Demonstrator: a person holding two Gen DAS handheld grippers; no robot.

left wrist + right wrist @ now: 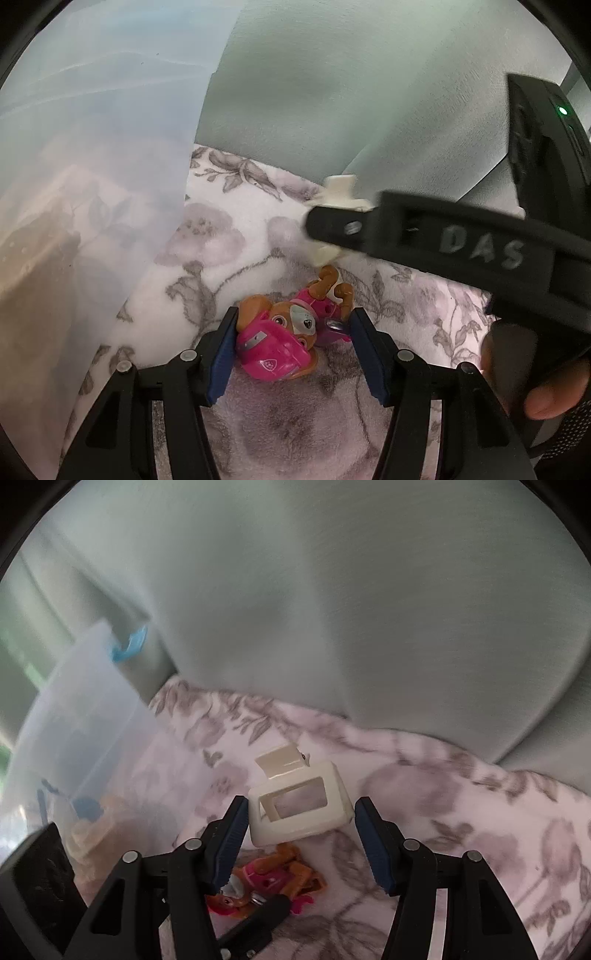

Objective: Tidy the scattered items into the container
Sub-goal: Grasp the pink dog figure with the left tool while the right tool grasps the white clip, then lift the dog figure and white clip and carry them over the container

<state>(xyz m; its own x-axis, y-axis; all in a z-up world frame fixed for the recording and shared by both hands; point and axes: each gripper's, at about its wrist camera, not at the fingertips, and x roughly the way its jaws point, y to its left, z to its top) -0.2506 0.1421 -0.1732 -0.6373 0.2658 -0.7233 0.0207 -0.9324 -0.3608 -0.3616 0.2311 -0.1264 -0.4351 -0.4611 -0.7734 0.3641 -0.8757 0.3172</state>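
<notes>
A pink and brown toy pup figure (284,332) lies on the floral blanket (221,236). My left gripper (293,350) is open, its jaws standing either side of the figure. A cream hair claw clip (299,805) lies on the blanket between the jaws of my open right gripper (299,834). The figure also shows below the clip in the right wrist view (269,882). The clip shows partly behind the right gripper's body in the left wrist view (338,192). The clear plastic container (77,738) stands at the left, with a few items inside.
Grey-green sofa cushions (332,609) rise behind the blanket. The container's translucent wall (92,166) fills the left of the left wrist view. A blue clasp (129,646) sits on the container's rim. The right gripper's black body (461,240) crosses close above the left one.
</notes>
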